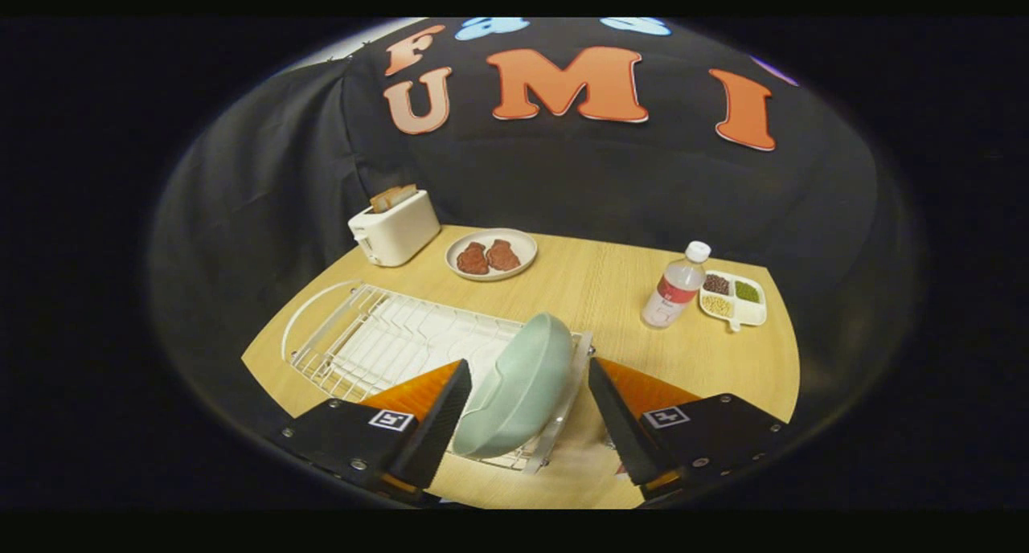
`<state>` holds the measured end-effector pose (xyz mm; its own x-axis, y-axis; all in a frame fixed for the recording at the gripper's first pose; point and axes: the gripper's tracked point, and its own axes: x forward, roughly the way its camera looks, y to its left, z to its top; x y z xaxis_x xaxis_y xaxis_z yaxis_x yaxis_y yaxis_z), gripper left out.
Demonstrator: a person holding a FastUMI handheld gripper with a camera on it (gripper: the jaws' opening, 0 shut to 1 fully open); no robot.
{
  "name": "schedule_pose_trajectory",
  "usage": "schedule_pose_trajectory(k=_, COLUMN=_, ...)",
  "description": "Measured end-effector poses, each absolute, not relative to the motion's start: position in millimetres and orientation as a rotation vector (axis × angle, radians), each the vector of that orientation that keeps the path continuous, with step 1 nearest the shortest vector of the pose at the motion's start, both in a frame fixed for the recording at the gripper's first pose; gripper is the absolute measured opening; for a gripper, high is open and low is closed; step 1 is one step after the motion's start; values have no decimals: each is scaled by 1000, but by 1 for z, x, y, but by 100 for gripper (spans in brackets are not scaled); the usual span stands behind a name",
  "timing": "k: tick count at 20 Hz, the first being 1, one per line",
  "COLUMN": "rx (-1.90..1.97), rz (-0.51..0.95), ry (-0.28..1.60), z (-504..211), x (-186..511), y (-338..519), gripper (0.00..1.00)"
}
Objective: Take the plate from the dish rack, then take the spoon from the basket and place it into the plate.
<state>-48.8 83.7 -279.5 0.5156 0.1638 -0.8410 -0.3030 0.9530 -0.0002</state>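
1. The gripper has its jaws spread wide and released, one on each side of the pale green plate; neither side touches it
2. The plate stands on edge, tilted, in the near end of the white wire dish rack on the wooden surface
3. To do this step well, I judge: centre the rim between the jaws, close firmly, then lift straight up clear of the wires
4. No spoon or basket can be made out
5. Beyond stand a toaster and a bottle; its red label is too small to read
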Motion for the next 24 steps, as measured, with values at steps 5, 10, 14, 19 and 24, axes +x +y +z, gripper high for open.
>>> schedule_pose_trajectory(k=5, rx=-144, rz=229, ry=1179, z=-308, x=-60, y=84, gripper=78)
schedule_pose_trajectory(k=10, rx=-173, rz=107, ry=1329, z=-326, x=-71, y=80, gripper=51)
schedule_pose_trajectory(k=14, rx=-222, rz=-48, ry=1388, z=-327, x=-74, y=70, gripper=35)
schedule_pose_trajectory(k=19, rx=-259, rz=-178, ry=1338, z=-307, x=-66, y=63, gripper=26)
schedule_pose_trajectory(k=24, rx=-296, rz=-234, ry=1255, z=-274, x=-59, y=58, gripper=25)
